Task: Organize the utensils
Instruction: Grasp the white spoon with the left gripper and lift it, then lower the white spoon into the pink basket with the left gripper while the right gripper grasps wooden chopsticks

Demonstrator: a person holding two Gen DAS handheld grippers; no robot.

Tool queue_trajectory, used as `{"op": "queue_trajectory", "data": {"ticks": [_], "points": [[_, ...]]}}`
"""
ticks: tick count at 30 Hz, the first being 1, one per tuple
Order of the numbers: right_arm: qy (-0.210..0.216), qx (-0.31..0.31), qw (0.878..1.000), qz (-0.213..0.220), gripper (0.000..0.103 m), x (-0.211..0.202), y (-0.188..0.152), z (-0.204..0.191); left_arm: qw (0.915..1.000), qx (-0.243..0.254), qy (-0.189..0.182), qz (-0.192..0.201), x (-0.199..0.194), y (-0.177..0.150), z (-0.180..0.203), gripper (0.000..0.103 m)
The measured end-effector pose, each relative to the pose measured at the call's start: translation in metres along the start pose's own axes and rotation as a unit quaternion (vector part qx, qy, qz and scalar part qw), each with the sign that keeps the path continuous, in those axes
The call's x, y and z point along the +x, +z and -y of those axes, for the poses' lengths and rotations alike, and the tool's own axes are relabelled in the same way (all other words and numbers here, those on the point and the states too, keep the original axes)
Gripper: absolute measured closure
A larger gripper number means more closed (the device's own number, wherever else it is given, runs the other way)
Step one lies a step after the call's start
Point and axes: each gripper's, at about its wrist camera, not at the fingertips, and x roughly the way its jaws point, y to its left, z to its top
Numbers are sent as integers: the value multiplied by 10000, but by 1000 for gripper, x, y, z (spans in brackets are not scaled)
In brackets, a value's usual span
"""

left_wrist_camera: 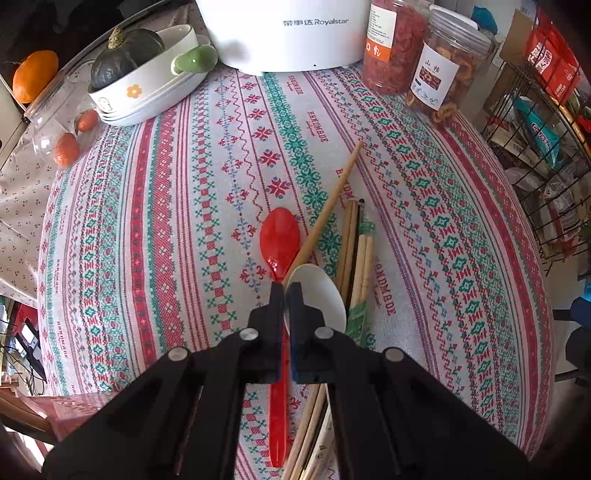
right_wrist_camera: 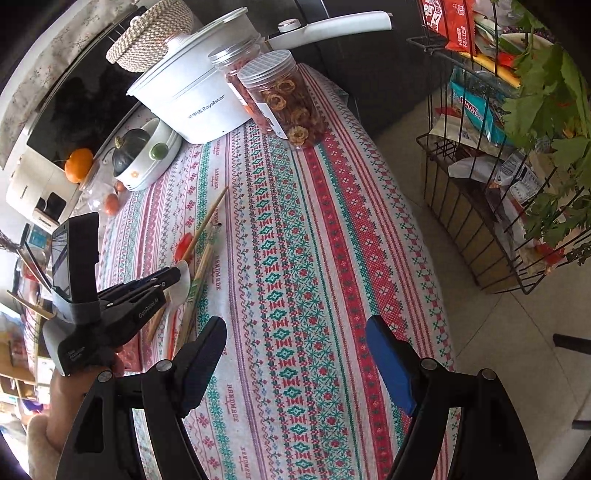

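The bench (left_wrist_camera: 461,229), under a red, green and white patterned cloth, lies mostly bare around the utensil pile, with open cloth to the pile's left, right and beyond it. Its right edge drops to pale floor, where a wire rack (right_wrist_camera: 480,229) of snack packets stands apart from the bench.

Beyond the pile, at the bench's back, stand a white Royalstar cooker (left_wrist_camera: 284,33) and two clear jars (left_wrist_camera: 443,70) of reddish dried fruit. Left of the cooker, stacked white dishes (left_wrist_camera: 147,92) hold a dark green squash (left_wrist_camera: 122,51).

The pile holds a red spoon (left_wrist_camera: 279,236), a white spoon (left_wrist_camera: 321,295) beside it, and wooden chopsticks (left_wrist_camera: 325,206), one lying slanted across the others.

The left tool (left_wrist_camera: 286,291) is pinched nearly closed on the red spoon's neck, touching the white spoon's bowl. The right tool (right_wrist_camera: 295,332) hangs spread wide over bare cloth, right of the pile, holding nothing.
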Motion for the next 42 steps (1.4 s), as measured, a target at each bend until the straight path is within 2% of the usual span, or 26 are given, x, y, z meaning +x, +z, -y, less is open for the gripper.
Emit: {"op": "queue_trajectory", "data": {"ticks": [3, 10, 14, 18, 19, 22, 24, 27, 32, 37, 40, 42], "points": [[-5, 88, 10000, -19, 24, 2, 1, 3, 9997, 6, -122, 213, -15, -5, 3, 102], [41, 137, 9999, -60, 24, 5, 1, 2, 9945, 239, -127, 1014, -70, -28, 10, 102], [138, 126, 9998, -64, 24, 12, 2, -4, 9848, 442, -85, 1675, -109, -46, 9, 102], [489, 282, 9982, -186, 26, 30, 6, -13, 9734, 651, -136, 2194, -143, -65, -6, 102], [575, 320, 9975, -244, 28, 37, 7, -16, 9705, 688, -139, 2306, -150, -68, -12, 102], [785, 372, 9954, -402, 44, 56, 10, -31, 9636, 652, -156, 2587, -172, -82, -30, 102], [883, 395, 9941, -490, 57, 69, 11, -43, 9608, 492, -233, 2718, -184, -90, -46, 102], [954, 350, 9934, -541, 70, 85, 14, -60, 9558, 187, -320, 2916, -199, -101, -71, 102], [769, 149, 9949, -632, 81, 112, 17, -89, 9481, -194, -329, 3157, -212, -110, -98, 102], [248, -197, 9981, -534, 92, 121, 17, -111, 9431, -463, -284, 3280, -214, -115, -118, 102], [-237, -693, 9958, -543, 93, 120, 11, -126, 9342, -647, -82, 3507, -216, -116, -127, 102], [-326, -808, 9948, -537, 93, 118, 7, -129, 9240, -753, 173, 3746, -217, -119, -134, 102]]}}
